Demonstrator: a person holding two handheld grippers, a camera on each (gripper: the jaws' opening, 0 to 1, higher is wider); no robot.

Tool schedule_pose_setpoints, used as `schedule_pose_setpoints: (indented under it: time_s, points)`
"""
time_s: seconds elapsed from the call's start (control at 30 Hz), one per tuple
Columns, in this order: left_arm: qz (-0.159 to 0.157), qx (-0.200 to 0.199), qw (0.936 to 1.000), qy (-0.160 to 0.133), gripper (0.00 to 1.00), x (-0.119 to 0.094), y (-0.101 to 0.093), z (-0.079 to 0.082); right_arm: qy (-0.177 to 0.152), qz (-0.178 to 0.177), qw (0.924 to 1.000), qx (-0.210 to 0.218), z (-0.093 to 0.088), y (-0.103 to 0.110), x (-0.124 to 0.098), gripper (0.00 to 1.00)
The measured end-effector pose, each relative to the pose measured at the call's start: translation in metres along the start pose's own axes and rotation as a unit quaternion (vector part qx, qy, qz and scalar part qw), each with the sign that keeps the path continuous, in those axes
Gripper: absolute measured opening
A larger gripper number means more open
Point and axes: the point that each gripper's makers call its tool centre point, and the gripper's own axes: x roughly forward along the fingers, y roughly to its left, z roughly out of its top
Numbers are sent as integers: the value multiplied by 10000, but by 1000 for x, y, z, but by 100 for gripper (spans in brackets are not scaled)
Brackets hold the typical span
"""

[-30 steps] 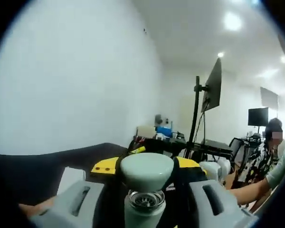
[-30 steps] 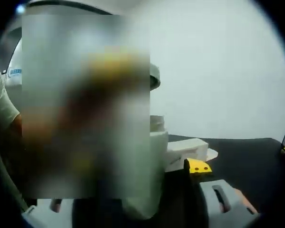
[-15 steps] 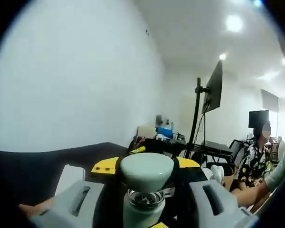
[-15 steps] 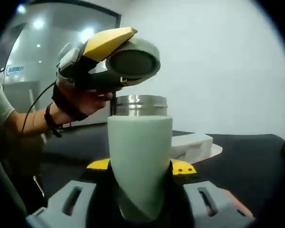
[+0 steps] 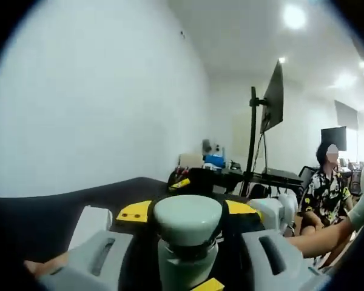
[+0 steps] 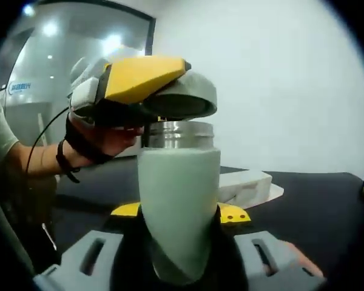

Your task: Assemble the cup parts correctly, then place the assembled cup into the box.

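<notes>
Lid [image 5: 187,219], pale green, sits clamped between the left gripper [image 5: 188,254] jaws above a dark table [image 5: 54,212]. In the right gripper view, the right gripper [image 6: 178,254] grips the cup [image 6: 178,200], the lid directly over its steel rim.

A plain white wall [image 5: 97,103] is rising beyond the jaws in the left gripper view, above a black tabletop [image 5: 54,209]. Off to the right of the jaws, a monitor [image 5: 271,100] is standing on a black pole [image 5: 252,142] over a cluttered desk [image 5: 273,177], and ceiling lights [image 5: 294,16] are glowing overhead. In the right gripper view, a glass partition [image 6: 60,42] is reflecting lights left of the jaws.
</notes>
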Motion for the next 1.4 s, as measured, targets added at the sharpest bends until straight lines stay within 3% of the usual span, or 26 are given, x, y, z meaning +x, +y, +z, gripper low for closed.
schedule_pose_setpoints:
  time_s: [0.3, 0.73, 0.87, 0.9, 0.93, 1.0, 1.1, 1.2, 1.4]
  points:
    - [64, 92, 9999, 61, 40, 2, 1, -12, -11, 10, 10000, 19, 1, 0, -1, 43]
    - [178, 296, 9993, -174, 40, 1, 1, -16, -22, -23, 10000, 42, 1, -4, -2, 43]
    - [185, 266, 9994, -136, 40, 0, 3, -16, -9, -10, 10000, 42, 1, -4, -2, 43]
    - [166, 346, 9993, 1, 40, 0, 2, -22, -11, 2, 10000, 47, 1, -3, -2, 43]
    - [248, 627, 9974, -238, 40, 0, 1, -17, -13, 2, 10000, 43, 1, -3, -2, 43]
    - [233, 549, 9981, -173, 40, 0, 2, -20, -20, 21, 10000, 18, 1, -2, -4, 43]
    - [212, 574, 9975, -339, 40, -1, 2, -19, -33, 24, 10000, -19, 2, 0, -5, 43]
    - [-234, 342, 9977, -536, 40, -5, -4, -19, -41, 134, 9999, -81, 2, 3, -7, 42]
    - [-1228, 111, 9923, -134, 40, -3, -6, -21, -39, 381, 9992, -145, 2, 3, -7, 42]
